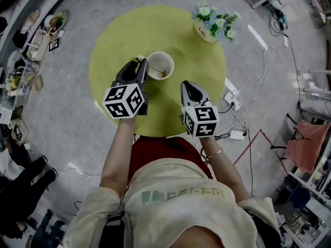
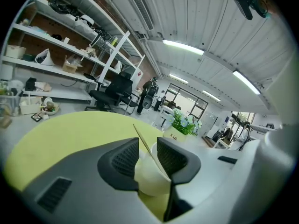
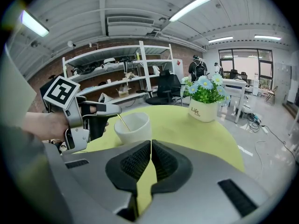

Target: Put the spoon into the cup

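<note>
Thin gold-coloured spoon (image 2: 144, 140): bowl end down inside white round cup (image 3: 134, 130), handle leaning out over rim toward left. Left tool (image 1: 140, 63) at cup's left side, jaws apart, spoon handle slanting through gap between them; gap wider than handle. Cup upright near middle of round yellow-green desk (image 1: 114, 45). Right tool (image 3: 150, 148) near cup, apart from it, jaws closed together, gripping nothing. Far right: white pot of blue and white flowers (image 1: 207, 31) near desk edge.
</note>
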